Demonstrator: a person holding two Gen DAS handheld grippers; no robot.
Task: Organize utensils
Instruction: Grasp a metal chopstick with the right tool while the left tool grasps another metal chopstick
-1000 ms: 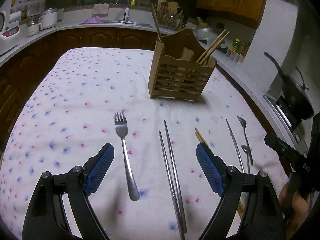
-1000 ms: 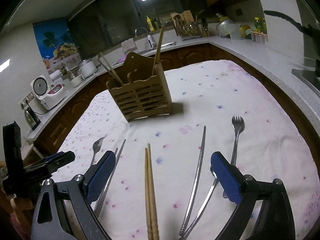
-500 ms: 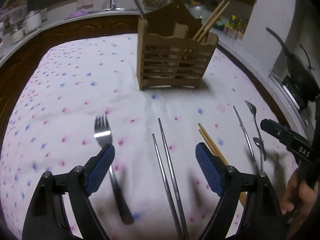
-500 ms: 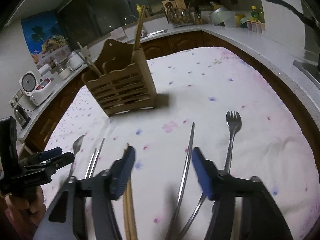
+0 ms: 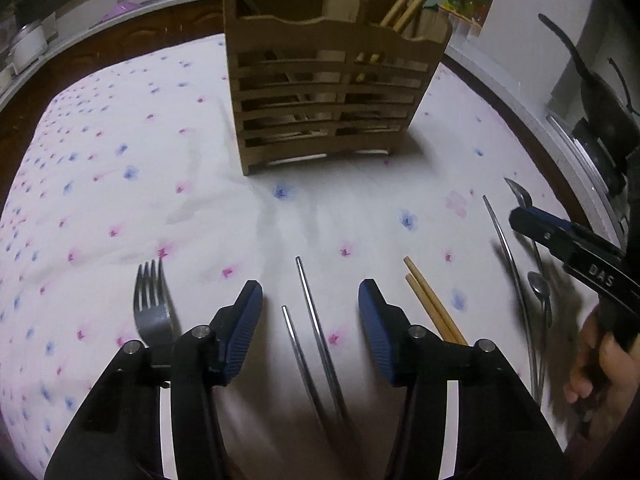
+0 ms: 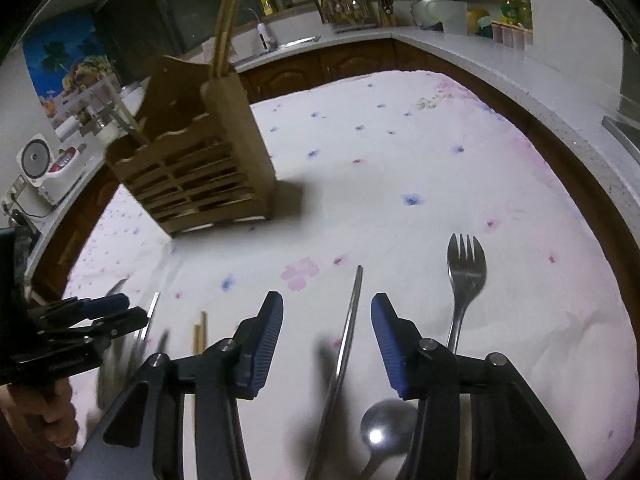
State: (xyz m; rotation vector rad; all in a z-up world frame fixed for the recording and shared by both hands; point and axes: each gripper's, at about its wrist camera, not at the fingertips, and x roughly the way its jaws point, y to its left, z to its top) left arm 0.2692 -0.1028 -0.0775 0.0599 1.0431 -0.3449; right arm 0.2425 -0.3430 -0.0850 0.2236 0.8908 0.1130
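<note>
Kitchen, dim; floral tablecloth (image 5: 120, 168) over a table, wooden utensil caddy (image 5: 332, 96) standing at its far middle and larger in both views than a second ago, both grippers having come lower and nearer. Left gripper (image 5: 310, 328): jaws part-open after closing in, pads clear of everything; one pair of metal chopsticks (image 5: 308, 332) lies on the cloth between them, one fork (image 5: 152, 304) just left of the left pad, one pair of wooden chopsticks (image 5: 428, 304) just right of the right pad. Right gripper (image 6: 326, 340): jaws likewise narrowed, gripping nothing; one long thin metal utensil (image 6: 348, 328) lies between them, one spoon (image 6: 384, 436) below, one second fork (image 6: 464, 276) to the right. Caddy contents: wooden chopsticks, count unclear.
</note>
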